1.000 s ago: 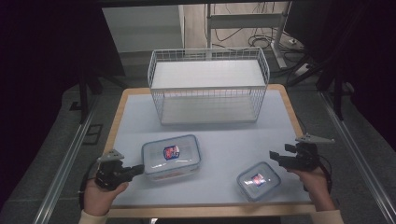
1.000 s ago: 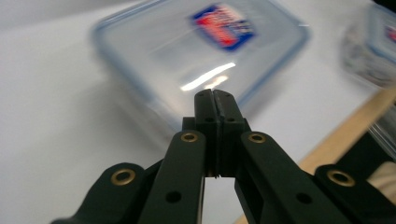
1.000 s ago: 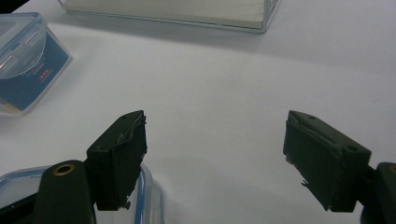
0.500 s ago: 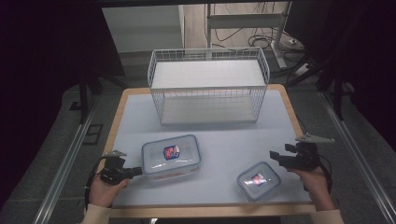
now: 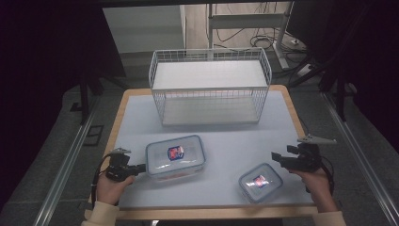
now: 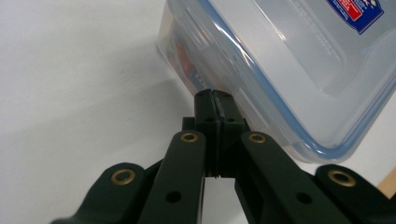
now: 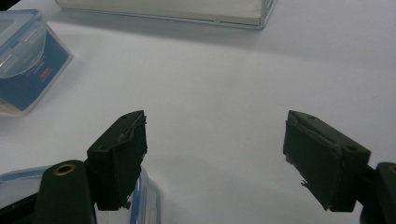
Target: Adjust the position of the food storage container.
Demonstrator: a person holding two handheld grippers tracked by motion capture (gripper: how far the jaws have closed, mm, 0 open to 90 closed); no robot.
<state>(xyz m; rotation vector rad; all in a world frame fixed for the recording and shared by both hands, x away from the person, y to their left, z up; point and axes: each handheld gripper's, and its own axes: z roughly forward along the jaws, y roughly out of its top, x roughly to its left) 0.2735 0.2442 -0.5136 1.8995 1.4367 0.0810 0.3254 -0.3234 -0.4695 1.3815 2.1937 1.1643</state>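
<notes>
A large clear lidded container (image 5: 175, 157) with a red and blue label lies on the table's near left. My left gripper (image 5: 142, 167) is shut, and its tips rest against that container's left side. In the left gripper view the black jaws (image 6: 215, 98) are pressed flat together with nothing between them, right at the side wall of the large container (image 6: 299, 70). A small clear container (image 5: 260, 182) lies at the near right. Just right of it, my right gripper (image 5: 278, 157) is open and holds nothing. In the right gripper view its jaws (image 7: 215, 154) stand wide over bare table, with the small container (image 7: 150, 198) by the left jaw.
A white wire basket (image 5: 210, 87) stands at the back of the table (image 5: 235, 141); its base edge (image 7: 163, 11) shows far ahead in the right gripper view. The large container (image 7: 23, 60) shows at that view's top left. Wooden table edges frame the pale mat.
My left gripper has moved down and to the right, up to the large container's side. The right gripper and both containers have stayed put.
</notes>
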